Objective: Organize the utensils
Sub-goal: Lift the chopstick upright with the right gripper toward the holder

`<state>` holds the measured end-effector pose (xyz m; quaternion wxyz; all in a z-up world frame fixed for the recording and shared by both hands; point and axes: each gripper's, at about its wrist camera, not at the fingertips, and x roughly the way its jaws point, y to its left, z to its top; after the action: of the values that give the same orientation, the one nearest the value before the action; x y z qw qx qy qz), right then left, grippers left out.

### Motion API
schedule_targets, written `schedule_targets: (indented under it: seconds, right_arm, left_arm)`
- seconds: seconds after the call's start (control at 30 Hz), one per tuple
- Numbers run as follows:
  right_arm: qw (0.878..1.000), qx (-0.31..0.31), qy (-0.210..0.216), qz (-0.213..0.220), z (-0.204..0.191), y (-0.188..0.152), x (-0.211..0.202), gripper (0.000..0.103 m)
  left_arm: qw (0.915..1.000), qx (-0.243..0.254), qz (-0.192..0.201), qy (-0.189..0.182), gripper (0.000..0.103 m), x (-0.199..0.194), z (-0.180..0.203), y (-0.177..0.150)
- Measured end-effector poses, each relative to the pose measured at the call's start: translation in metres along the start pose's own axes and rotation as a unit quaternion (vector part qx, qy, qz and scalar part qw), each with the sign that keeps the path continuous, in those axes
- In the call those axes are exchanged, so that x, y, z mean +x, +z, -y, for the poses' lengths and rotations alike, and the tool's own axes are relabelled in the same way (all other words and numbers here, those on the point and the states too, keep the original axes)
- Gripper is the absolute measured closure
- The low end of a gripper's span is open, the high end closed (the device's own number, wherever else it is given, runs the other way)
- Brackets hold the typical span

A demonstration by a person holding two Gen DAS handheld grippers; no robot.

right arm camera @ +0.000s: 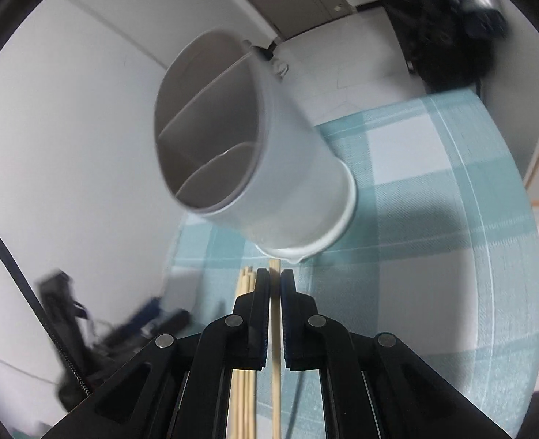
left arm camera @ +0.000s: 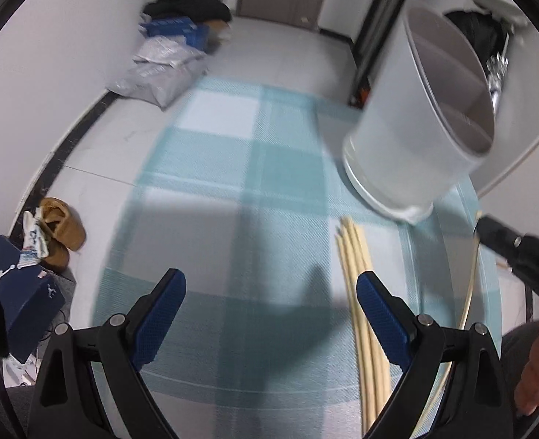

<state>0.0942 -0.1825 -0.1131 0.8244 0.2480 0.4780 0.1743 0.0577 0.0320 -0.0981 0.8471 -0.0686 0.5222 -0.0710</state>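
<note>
A white round utensil holder (left arm camera: 415, 139) with inner dividers stands on the blue checked tablecloth (left arm camera: 233, 183); it also shows in the right wrist view (right arm camera: 269, 168). Several pale wooden chopsticks (left arm camera: 357, 267) lie on the cloth just in front of it. My left gripper (left arm camera: 271, 292) is open and empty above the cloth, left of the chopsticks. My right gripper (right arm camera: 275, 274) is shut on one chopstick (right arm camera: 275, 358), its tip close to the holder's base. The other chopsticks (right arm camera: 245, 384) lie to its left. The right gripper also shows in the left wrist view (left arm camera: 518, 252).
The round table's edge (left arm camera: 123, 226) drops to a white floor. On the floor lie a blue shoebox (left arm camera: 21, 292), tan shoes (left arm camera: 61, 230) and a pile of bags and clothes (left arm camera: 174, 44). A wall stands behind the holder (right arm camera: 68, 128).
</note>
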Motion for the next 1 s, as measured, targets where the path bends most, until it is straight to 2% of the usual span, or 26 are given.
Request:
schedule_targets:
  seconds: [0.1, 0.13, 0.3, 0.47, 0.63, 0.9, 1.0]
  right_arm:
    - [1.0, 0.01, 0.012, 0.01, 0.017, 0.0, -0.007, 0.098]
    - [1.0, 0.012, 0.017, 0.013, 0.029, 0.0, -0.021, 0.098]
    - [0.999, 0.021, 0.034, 0.029, 0.053, -0.009, -0.039, 0.098]
    - [0.998, 0.014, 0.038, 0.041, 0.045, -0.017, -0.052, 0.098]
    - [0.998, 0.005, 0.043, 0.048, 0.041, -0.017, -0.054, 0.098]
    - [0.997, -0.01, 0.047, 0.056, 0.037, -0.018, -0.058, 0.098]
    - [0.997, -0.01, 0.049, 0.06, 0.038, -0.017, -0.06, 0.098]
  left_arm:
    - [0.9995, 0.02, -0.022, 0.01, 0.01, 0.009, 0.008, -0.003]
    - [0.9993, 0.023, -0.026, 0.013, 0.01, 0.011, 0.009, -0.003]
    - [0.9981, 0.036, -0.04, 0.031, 0.011, 0.015, 0.012, -0.005]
    - [0.9961, 0.061, -0.041, 0.048, 0.011, 0.015, 0.018, -0.01]
    - [0.9959, 0.057, -0.05, 0.049, 0.017, 0.011, 0.015, -0.012]
    - [0.9959, 0.027, -0.06, 0.063, 0.017, 0.027, 0.013, 0.007]
    - [0.9956, 0.032, -0.065, 0.059, 0.017, 0.03, 0.019, 0.01]
